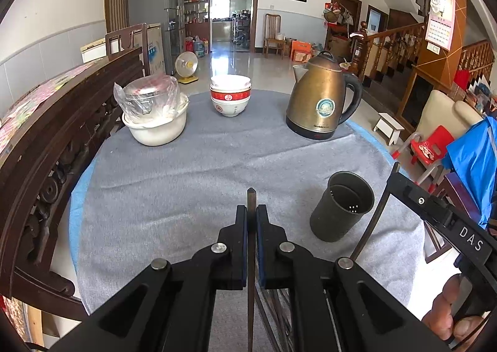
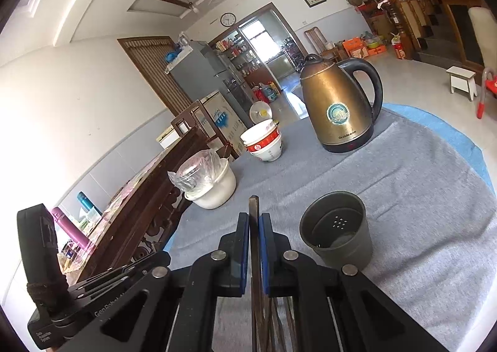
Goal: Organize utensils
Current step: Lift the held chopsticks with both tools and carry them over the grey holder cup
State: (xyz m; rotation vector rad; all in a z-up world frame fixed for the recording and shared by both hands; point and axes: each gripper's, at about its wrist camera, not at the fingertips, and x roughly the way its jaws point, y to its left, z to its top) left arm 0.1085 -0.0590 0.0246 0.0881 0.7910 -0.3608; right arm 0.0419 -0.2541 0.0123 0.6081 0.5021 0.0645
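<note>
My left gripper [image 1: 251, 212] and right gripper [image 2: 254, 220] are each clamped narrowly on one chopstick [image 1: 251, 196], tip forward. The holder [image 1: 341, 206] stands empty just right. Its mouth is narrow; a tilted stick could catch the rim and topple it.

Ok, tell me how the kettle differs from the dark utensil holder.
The kettle is brass-coloured and lidded, with a spout and a black handle; the utensil holder is dark grey, open-topped and plain-sided. The kettle is taller and stands at the far side of the table; the utensil holder is shorter and nearer the grippers. Both stand upright on the grey cloth.
</note>
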